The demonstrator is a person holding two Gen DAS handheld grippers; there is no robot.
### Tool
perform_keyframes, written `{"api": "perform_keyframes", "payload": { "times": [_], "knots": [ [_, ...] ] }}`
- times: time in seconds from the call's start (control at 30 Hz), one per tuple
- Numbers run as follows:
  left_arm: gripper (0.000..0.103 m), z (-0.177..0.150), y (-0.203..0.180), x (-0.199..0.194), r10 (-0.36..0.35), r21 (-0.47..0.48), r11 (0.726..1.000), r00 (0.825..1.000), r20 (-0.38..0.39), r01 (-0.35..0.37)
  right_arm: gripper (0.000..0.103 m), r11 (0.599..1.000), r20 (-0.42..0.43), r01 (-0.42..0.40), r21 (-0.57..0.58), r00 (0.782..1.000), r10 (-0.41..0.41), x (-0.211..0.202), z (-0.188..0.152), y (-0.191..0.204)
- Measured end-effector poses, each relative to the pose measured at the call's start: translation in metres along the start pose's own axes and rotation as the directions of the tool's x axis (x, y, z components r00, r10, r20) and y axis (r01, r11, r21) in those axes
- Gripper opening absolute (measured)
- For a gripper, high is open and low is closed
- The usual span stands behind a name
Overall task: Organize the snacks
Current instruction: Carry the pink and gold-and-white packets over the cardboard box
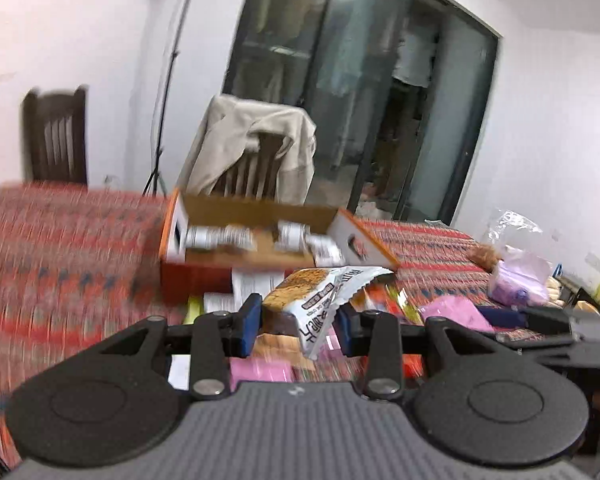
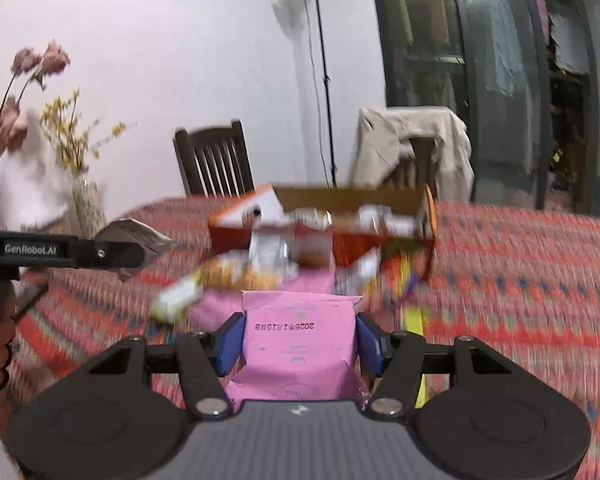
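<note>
Left gripper (image 1: pixel 298 326): clamped on 1 brown-and-white snack packet (image 1: pixel 308 304). Right gripper (image 2: pixel 300 342): clamped on 1 pink packet (image 2: pixel 298 344). Open orange box (image 1: pixel 244 240) at 12 o'clock.

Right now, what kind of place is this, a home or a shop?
Most likely a home dining room: a table under a red patterned cloth, dark wooden slatted chairs, one draped with a beige jacket, and a glass vase of flowers.

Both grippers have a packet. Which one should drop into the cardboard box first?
Left, probably. The left gripper holds its white-and-brown snack packet lifted, with the open cardboard box just ahead. The right gripper holds a pink packet behind loose snacks.
</note>
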State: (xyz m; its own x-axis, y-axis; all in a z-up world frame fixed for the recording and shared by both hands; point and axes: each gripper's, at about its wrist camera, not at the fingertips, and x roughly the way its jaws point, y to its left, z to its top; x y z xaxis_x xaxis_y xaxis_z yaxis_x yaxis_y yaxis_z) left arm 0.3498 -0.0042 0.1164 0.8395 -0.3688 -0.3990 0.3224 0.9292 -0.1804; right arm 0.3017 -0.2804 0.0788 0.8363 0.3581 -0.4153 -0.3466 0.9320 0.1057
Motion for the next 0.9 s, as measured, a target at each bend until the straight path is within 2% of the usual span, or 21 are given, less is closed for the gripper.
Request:
{"api": "perform_keyframes", "payload": {
  "times": [0.1, 0.17, 0.27, 0.33, 0.43, 0.53, 0.57, 0.63, 0.7, 0.77, 0.9],
  "knots": [
    [0.038, 0.033, 0.013, 0.047, 0.032, 0.056, 0.998, 0.999, 0.001, -0.032, 0.059, 1.0, -0.002, -0.017, 0.018, 1.0, 0.017, 0.045, 0.042, -0.021],
    [0.038, 0.052, 0.026, 0.085, 0.043, 0.073, 0.996, 0.999, -0.027, -0.041, 0.059, 0.999, -0.019, -0.03, 0.044, 0.999, 0.031, 0.083, 0.07, -0.035],
    [0.038, 0.072, 0.044, 0.142, 0.077, 0.078, 0.994, 0.994, -0.074, -0.071, 0.059, 0.995, -0.087, -0.032, 0.093, 0.995, 0.04, 0.154, 0.108, -0.055],
    [0.038, 0.082, 0.057, 0.175, 0.103, 0.081, 0.992, 0.99, -0.093, -0.096, 0.059, 0.995, -0.135, -0.003, 0.098, 0.991, 0.017, 0.202, 0.126, -0.061],
    [0.038, 0.097, 0.073, 0.224, 0.134, 0.083, 0.989, 0.984, -0.117, -0.125, 0.059, 0.996, -0.212, 0.039, 0.082, 0.977, -0.02, 0.272, 0.143, -0.066],
    [0.04, 0.104, 0.094, 0.27, 0.135, 0.042, 0.991, 0.972, -0.19, -0.13, 0.059, 0.993, -0.29, 0.073, 0.094, 0.956, -0.043, 0.336, 0.147, -0.075],
    [0.044, 0.105, 0.1, 0.282, 0.126, 0.028, 0.992, 0.969, -0.213, -0.123, 0.059, 0.992, -0.322, 0.08, 0.096, 0.946, -0.045, 0.356, 0.147, -0.078],
    [0.054, 0.104, 0.11, 0.295, 0.117, -0.005, 0.993, 0.965, -0.233, -0.122, 0.06, 0.988, -0.352, 0.097, 0.118, 0.935, -0.05, 0.379, 0.145, -0.083],
    [0.064, 0.104, 0.117, 0.295, 0.109, -0.01, 0.993, 0.97, -0.217, -0.114, 0.061, 0.989, -0.358, 0.083, 0.124, 0.933, -0.033, 0.389, 0.144, -0.084],
    [0.064, 0.105, 0.12, 0.289, 0.108, -0.004, 0.994, 0.975, -0.194, -0.111, 0.066, 0.993, -0.342, 0.061, 0.104, 0.94, -0.022, 0.388, 0.147, -0.082],
    [0.066, 0.113, 0.122, 0.27, 0.12, -0.016, 0.992, 0.979, -0.166, -0.125, 0.067, 0.995, -0.291, 0.039, 0.087, 0.957, -0.012, 0.368, 0.161, -0.083]
  ]
}}
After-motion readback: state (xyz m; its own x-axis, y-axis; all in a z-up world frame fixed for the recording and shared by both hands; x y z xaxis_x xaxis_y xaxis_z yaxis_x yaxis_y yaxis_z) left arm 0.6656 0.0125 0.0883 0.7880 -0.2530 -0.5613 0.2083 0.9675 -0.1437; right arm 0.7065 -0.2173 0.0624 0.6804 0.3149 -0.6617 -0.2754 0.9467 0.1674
